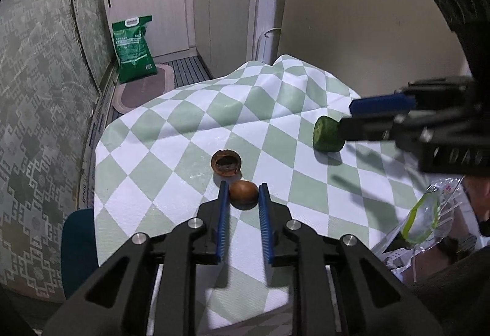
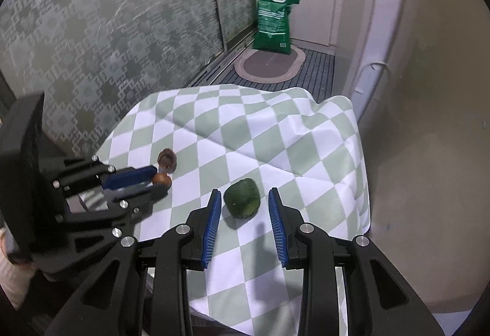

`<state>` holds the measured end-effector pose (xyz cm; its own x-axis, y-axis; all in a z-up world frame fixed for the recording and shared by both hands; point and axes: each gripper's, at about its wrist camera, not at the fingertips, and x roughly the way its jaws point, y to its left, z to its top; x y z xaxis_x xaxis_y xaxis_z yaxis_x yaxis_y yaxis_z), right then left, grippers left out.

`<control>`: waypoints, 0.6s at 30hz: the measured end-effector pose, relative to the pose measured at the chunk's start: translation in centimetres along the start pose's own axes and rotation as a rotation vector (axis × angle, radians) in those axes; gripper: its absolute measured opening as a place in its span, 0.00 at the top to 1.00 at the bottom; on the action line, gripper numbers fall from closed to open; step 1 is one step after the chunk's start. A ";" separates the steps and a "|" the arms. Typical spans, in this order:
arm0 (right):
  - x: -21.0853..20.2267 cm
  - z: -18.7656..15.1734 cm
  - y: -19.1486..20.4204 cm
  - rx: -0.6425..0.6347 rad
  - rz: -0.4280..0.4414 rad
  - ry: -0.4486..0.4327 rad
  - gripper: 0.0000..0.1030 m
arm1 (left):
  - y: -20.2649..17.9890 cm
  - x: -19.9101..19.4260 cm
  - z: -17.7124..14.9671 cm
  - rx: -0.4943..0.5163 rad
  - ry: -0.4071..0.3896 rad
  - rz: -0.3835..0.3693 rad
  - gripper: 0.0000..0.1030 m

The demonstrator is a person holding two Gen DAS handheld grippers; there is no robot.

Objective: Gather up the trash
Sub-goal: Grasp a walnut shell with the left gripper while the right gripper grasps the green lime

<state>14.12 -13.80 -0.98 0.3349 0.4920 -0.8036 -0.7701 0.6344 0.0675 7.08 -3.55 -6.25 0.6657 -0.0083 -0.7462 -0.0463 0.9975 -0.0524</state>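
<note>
Counted two grippers, two brown pieces and one green chunk (image 2: 242,202), all on one checked cloth (image 1: 183,121).

Left gripper (image 1: 243,187): clenched on the nut (image 1: 243,194), pads against both its sides, nut resting on the cloth. Open shell (image 1: 226,163) lay just beyond the fingertips, apart from the nut.

Right gripper (image 2: 244,191): released, straddled the chunk with a gap at each pad. Chunk sat on the cloth near the right edge, well apart from the nut.

Bare cloth between nut and chunk, and more beyond both up to the rumpled far edge. Left edge dropped off near the shell, with a patterned wall close behind. Plain wall hard by the right edge.

Off the table: one green sack (image 1: 133,48) on the floor beside one mat (image 1: 144,88); one clear bag (image 1: 428,216) low on the right.
</note>
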 end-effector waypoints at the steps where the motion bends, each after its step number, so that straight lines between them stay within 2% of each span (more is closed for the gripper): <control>1: 0.2 0.0 0.3 -0.013 -0.004 0.002 0.69 | 0.1 -0.1 0.0 -0.006 0.001 -0.001 0.80; 4: 0.9 0.0 0.8 -0.041 -0.027 0.020 0.62 | 0.6 -0.5 0.2 -0.020 -0.008 -0.007 0.80; 13: 2.4 0.4 2.0 -0.098 -0.089 0.045 0.62 | 2.2 -2.8 0.8 -0.074 -0.053 -0.061 0.82; 14: 2.5 0.5 2.1 -0.101 -0.095 0.048 0.62 | 2.5 -3.3 0.9 -0.084 -0.063 -0.064 0.83; 16: 2.7 0.6 2.1 -0.103 -0.102 0.054 0.62 | 2.8 -4.1 1.1 -0.097 -0.079 -0.067 0.94; 18: 3.1 0.7 2.1 -0.103 -0.114 0.066 0.62 | 3.3 -4.8 1.2 -0.109 -0.095 -0.066 0.94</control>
<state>13.91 -10.54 -2.93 0.3898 0.3776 -0.8399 -0.7818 0.6177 -0.0851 4.58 -0.13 -2.07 0.7374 -0.0618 -0.6726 -0.0772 0.9816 -0.1749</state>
